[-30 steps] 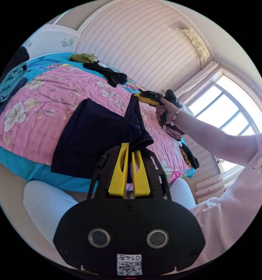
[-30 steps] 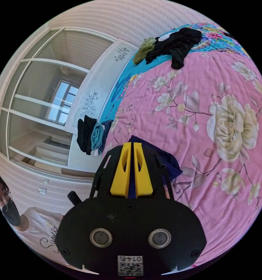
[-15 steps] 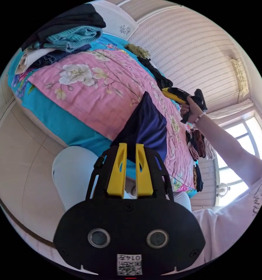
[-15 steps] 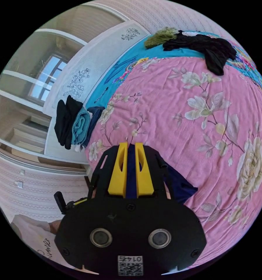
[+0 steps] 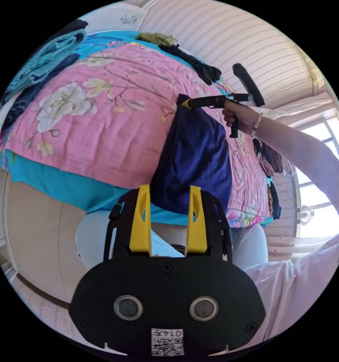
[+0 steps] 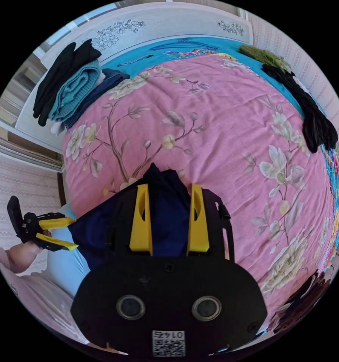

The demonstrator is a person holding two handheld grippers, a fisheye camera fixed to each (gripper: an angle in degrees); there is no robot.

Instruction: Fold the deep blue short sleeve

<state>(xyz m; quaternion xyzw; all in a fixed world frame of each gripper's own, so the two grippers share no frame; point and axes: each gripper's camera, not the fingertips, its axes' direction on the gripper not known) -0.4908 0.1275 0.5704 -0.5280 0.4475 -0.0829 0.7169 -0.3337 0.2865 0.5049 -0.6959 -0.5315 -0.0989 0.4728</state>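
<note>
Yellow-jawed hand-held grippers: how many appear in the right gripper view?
2: the right hand-held gripper, jaws apart over the deep blue short-sleeve shirt; the left hand-held gripper at the left edge, open.

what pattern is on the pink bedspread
Pale cream flowers on brown branches across the pink bedspread, clearest in the right gripper view.

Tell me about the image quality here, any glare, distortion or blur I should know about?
Left gripper view: the window is blown out white and fisheye curves the wall. Right gripper view: even daylight, pink quilt sharp but bulging; no obvious motion blur in either.
</note>
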